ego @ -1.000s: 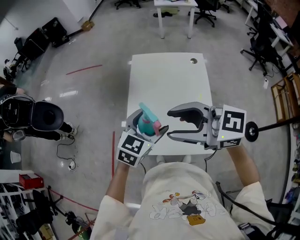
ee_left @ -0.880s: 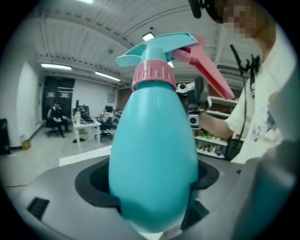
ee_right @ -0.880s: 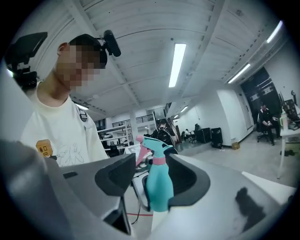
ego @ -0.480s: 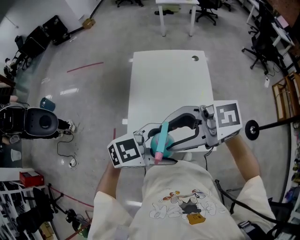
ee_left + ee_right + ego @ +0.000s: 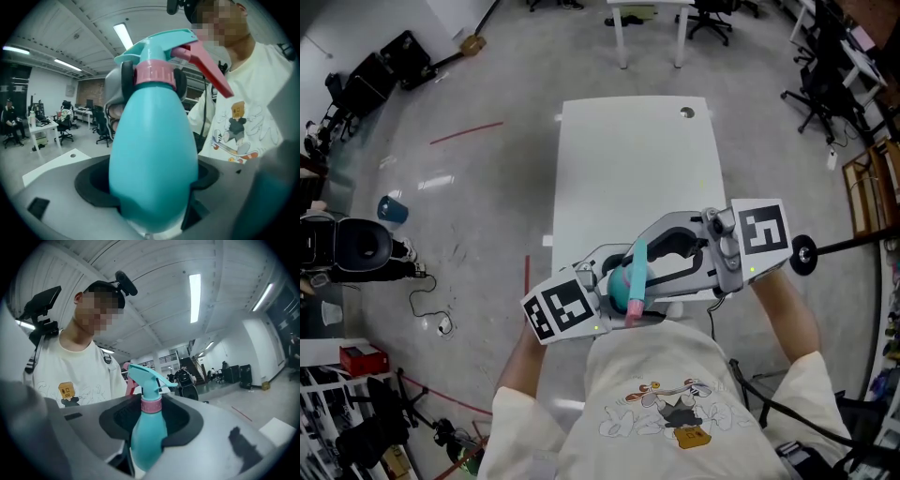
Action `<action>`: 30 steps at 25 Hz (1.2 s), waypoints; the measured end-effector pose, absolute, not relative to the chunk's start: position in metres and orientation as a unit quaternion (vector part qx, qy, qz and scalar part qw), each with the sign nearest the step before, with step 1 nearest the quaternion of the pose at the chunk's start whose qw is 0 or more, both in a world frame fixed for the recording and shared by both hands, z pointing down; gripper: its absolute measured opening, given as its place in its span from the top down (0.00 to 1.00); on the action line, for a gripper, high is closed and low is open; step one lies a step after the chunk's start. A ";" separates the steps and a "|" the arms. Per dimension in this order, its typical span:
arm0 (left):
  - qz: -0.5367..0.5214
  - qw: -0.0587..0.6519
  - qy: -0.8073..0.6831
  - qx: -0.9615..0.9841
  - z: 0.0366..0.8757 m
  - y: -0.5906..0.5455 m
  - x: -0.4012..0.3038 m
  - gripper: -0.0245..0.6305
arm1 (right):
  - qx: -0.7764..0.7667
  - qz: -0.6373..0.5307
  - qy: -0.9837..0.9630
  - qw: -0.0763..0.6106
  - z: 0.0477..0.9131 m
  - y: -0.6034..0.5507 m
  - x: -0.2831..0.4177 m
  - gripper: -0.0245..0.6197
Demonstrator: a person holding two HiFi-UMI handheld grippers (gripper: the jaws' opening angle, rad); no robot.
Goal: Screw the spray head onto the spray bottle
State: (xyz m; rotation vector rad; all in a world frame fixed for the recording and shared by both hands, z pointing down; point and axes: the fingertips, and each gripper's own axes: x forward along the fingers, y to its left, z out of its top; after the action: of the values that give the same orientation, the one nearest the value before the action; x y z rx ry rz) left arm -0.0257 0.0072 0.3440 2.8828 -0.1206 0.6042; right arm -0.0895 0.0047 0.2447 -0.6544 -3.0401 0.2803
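White table (image 5: 619,169), 1 small round hole (image 5: 687,112), perhaps a grommet, near far-right corner

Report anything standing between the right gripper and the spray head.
Nothing visible does. The right gripper, jaws just closing, has the pink collar of the spray head between its pads, while the left gripper holds the spray bottle.

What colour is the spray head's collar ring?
Collar ring is pink; left gripper view shows it best.
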 end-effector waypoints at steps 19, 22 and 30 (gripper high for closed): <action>0.225 0.123 -0.339 0.905 0.364 -0.066 -0.053 0.30 | 0.068 0.111 -0.991 0.006 0.263 -0.051 -0.095 0.76; 0.225 0.117 -0.371 0.893 0.365 -0.080 -0.054 0.30 | 0.114 0.100 -0.988 0.009 0.264 -0.063 -0.092 0.76; 0.235 0.077 -0.451 0.858 0.364 -0.101 -0.069 0.30 | 0.221 0.082 -0.972 0.018 0.265 -0.074 -0.095 0.76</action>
State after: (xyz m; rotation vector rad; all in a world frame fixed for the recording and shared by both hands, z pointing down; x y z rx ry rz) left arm -0.0692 -0.1006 0.3636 2.5695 -1.3509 0.7037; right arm -0.0952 -0.0740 0.2649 0.6868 -3.0187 0.2549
